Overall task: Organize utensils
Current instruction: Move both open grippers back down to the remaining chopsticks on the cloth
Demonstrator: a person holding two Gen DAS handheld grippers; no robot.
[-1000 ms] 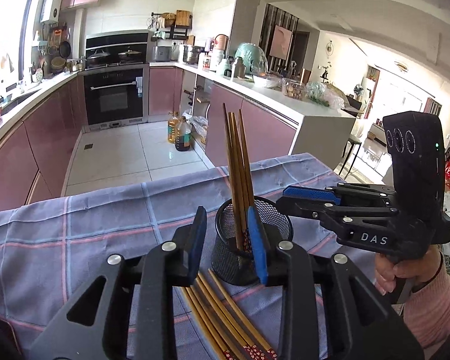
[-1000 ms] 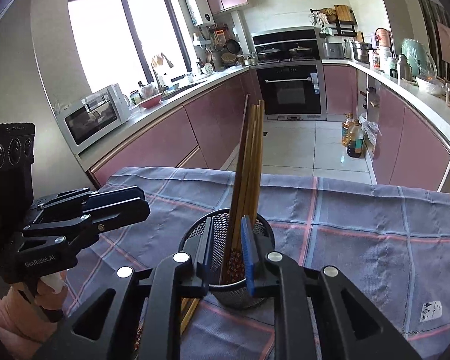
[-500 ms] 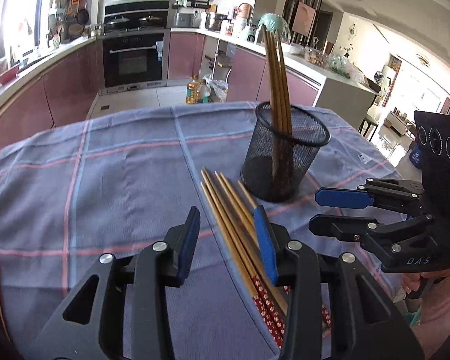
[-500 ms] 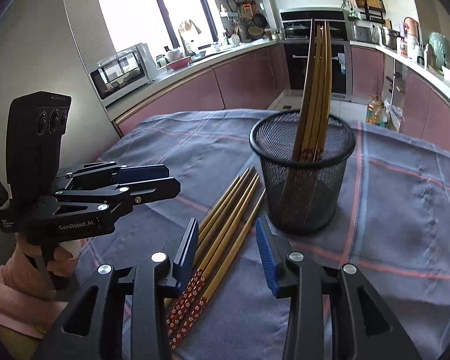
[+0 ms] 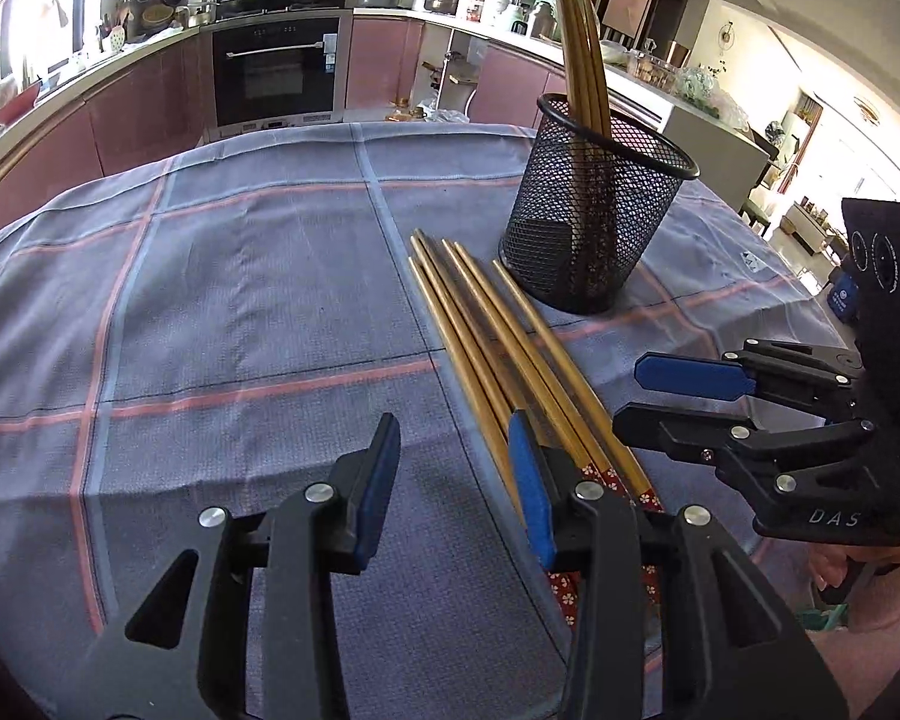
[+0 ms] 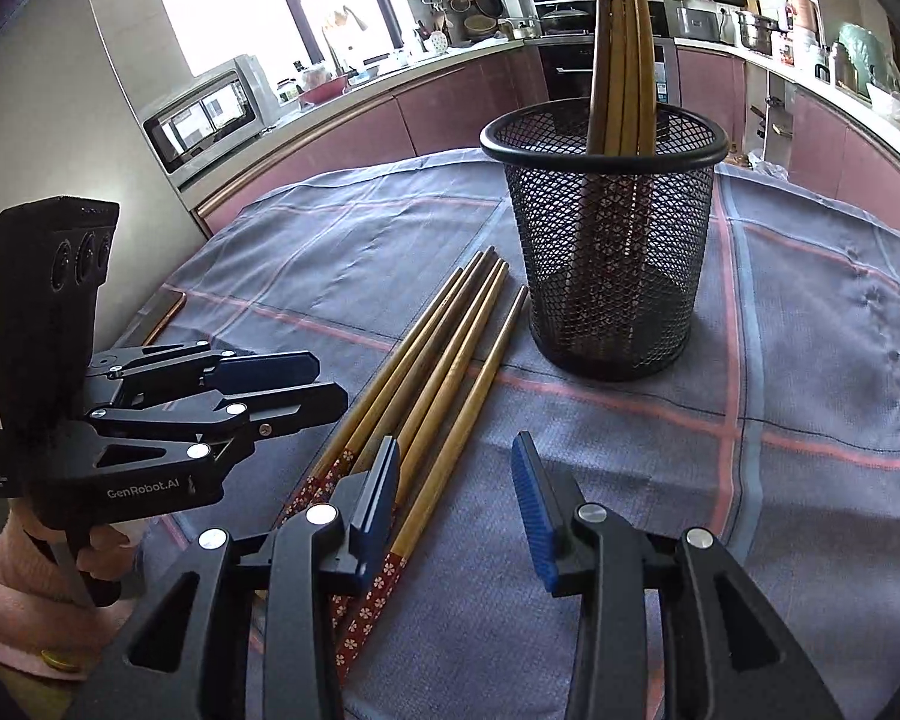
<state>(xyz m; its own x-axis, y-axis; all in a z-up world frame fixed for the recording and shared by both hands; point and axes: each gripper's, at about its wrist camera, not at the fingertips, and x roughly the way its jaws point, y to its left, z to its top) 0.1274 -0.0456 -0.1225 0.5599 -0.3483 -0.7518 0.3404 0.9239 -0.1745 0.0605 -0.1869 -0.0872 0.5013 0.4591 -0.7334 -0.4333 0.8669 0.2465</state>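
Observation:
A black mesh holder (image 5: 594, 216) (image 6: 612, 240) stands upright on the checked cloth with several wooden chopsticks (image 5: 582, 42) (image 6: 621, 48) standing in it. Several more chopsticks (image 5: 498, 348) (image 6: 438, 384) with red flowered ends lie side by side on the cloth in front of the holder. My left gripper (image 5: 456, 480) is open and empty, just above the cloth at the left of the lying chopsticks. My right gripper (image 6: 459, 492) is open and empty, over their red ends. Each gripper shows in the other's view (image 5: 678, 396) (image 6: 306, 384).
The blue-grey checked cloth (image 5: 240, 300) covers the table. A microwave (image 6: 210, 114) stands on the counter to the left. Pink kitchen cabinets and an oven (image 5: 276, 72) lie beyond the table's far edge.
Both grippers have pulled back from the holder and dropped low toward the cloth. They have opened a little wider. The chopsticks in the holder stay put.

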